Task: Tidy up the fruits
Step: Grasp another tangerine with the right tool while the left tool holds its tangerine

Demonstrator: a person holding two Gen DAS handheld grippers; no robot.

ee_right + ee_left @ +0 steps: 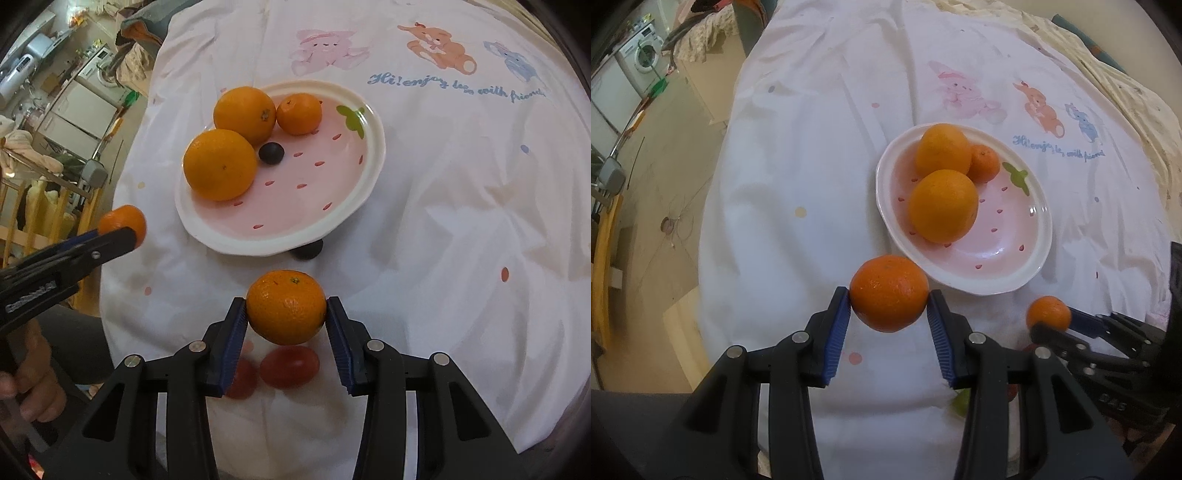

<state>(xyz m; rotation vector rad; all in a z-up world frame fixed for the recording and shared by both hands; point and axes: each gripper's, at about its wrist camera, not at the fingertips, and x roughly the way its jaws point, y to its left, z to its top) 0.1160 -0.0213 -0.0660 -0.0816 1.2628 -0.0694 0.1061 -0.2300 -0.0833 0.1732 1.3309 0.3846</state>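
Left wrist view: the left gripper [889, 295] is seen with its blue pads [840, 325] pressed on either side of a mandarin [889, 293]; the jaws are narrowed to the width of the fruit, which is held above the white cloth [798, 155]
Plate: a pink strawberry-patterned plate [1008, 251] is set on the cloth at about 1 o'clock from the held mandarin; its near rim lies just beyond the fruit
Fruit on plate: two large oranges, the nearer [943, 205] and the farther [942, 149], are seen touching; a small mandarin on the plate [985, 163] is tucked against the farther one at its 3 o'clock; a dark round fruit [271, 153] is shown only in the right wrist view, beside the oranges
Right gripper: the right gripper [286, 310] is closed on a second mandarin [286, 306], a pad on each side; the fruit is held clear of the cloth, at 6 o'clock from the plate
Under the right gripper: two red fruits [290, 366] are left lying on the cloth; another dark fruit [307, 251] is partly hidden under the plate's near rim
Green fruit: a green piece [961, 402] is glimpsed behind the left gripper's finger; its kind cannot be told
Person: a hand [35, 376] is seen at 8 o'clock in the right wrist view, on the left gripper's handle
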